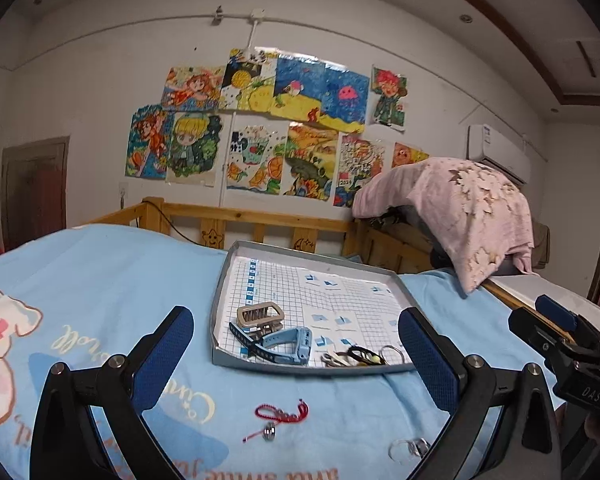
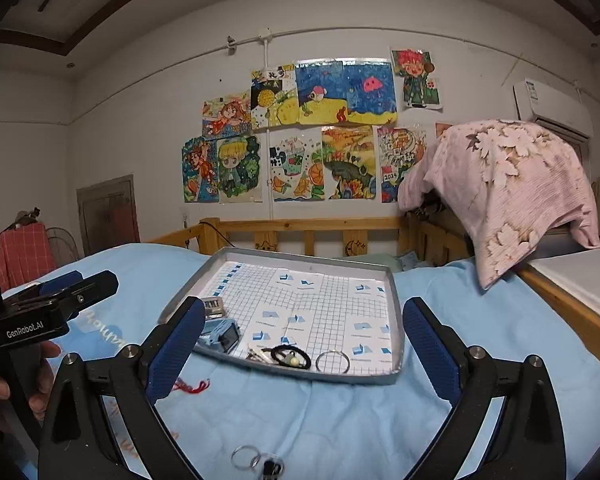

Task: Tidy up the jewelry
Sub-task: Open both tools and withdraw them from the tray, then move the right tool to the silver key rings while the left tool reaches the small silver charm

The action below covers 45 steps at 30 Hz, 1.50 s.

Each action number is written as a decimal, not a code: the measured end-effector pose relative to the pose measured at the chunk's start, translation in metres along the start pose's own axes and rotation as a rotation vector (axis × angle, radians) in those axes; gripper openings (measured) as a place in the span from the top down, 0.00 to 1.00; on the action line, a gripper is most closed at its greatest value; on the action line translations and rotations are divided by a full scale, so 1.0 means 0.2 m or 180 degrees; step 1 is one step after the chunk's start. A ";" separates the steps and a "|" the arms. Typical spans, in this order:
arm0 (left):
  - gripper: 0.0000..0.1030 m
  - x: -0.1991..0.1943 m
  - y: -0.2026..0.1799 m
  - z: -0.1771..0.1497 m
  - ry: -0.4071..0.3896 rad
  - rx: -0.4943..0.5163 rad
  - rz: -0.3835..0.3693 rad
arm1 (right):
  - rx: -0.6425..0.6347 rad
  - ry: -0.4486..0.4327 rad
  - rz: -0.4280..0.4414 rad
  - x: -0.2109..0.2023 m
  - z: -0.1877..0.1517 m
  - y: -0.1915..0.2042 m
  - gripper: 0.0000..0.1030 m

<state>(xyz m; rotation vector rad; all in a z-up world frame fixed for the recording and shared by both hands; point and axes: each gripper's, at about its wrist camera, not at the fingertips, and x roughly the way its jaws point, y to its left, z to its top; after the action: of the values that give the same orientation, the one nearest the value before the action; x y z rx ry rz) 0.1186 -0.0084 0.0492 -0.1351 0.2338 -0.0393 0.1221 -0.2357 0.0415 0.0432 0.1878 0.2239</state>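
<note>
We held both grippers above the near edge of the bed, and both were wide apart with nothing between the blue pads. The left gripper [image 1: 296, 344] looked at the near left part of the tray [image 1: 220, 304], and the right gripper [image 2: 304, 336] looked at its near edge. We judged that this high, open position was chosen to survey the loose pieces before picking one.

The tray was a shallow grey metal one, lined with a squared paper sheet, and it lay on the light blue bedsheet [image 1: 112, 272] toward the far edge of the bed. Inside it, all things were collected along the near edge, we think because they were dropped from this side. At the near left corner lay a beige hair claw [image 1: 259, 314], touching a blue watch [image 1: 288, 343] with its strap. Further right along the near edge were a black hair tie [image 2: 290, 356] with a pale bead and a metal ring [image 2: 333, 361], close but apart.

Some jewelry was not yet in the tray. A red cord bracelet [image 1: 280, 414] with a small metal bead lay on the sheet near the bed's near edge, and some clear and metal rings [image 2: 249, 456] lay still closer to us. So the task seemed partly done.
</note>
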 end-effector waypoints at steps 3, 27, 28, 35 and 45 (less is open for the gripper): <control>0.00 -0.08 -0.01 -0.02 -0.0020 0.0040 -0.0007 | -0.0011 -0.0042 -0.0019 -0.10 0.00 0.02 0.05; 0.00 -0.33 0.05 -0.30 0.0548 0.0094 0.0115 | -0.0017 0.0403 -0.0174 -0.41 -0.25 0.01 0.04; 0.00 -0.33 0.05 -0.31 0.0563 0.0091 0.0116 | -0.0010 0.0437 -0.0188 -0.41 -0.27 0.01 0.04; 0.00 -0.31 0.06 -0.35 0.0701 0.0055 0.0112 | 0.0010 0.0630 -0.0218 -0.41 -0.35 -0.01 0.04; 0.00 -0.21 0.07 -0.35 0.0877 -0.0015 0.0075 | 0.0005 0.0723 -0.0116 -0.32 -0.34 -0.01 0.04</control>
<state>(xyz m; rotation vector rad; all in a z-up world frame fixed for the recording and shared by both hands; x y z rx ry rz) 0.0608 -0.0017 -0.0102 -0.1315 0.5106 -0.0338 0.0492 -0.2497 -0.0133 0.0156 0.4146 0.1919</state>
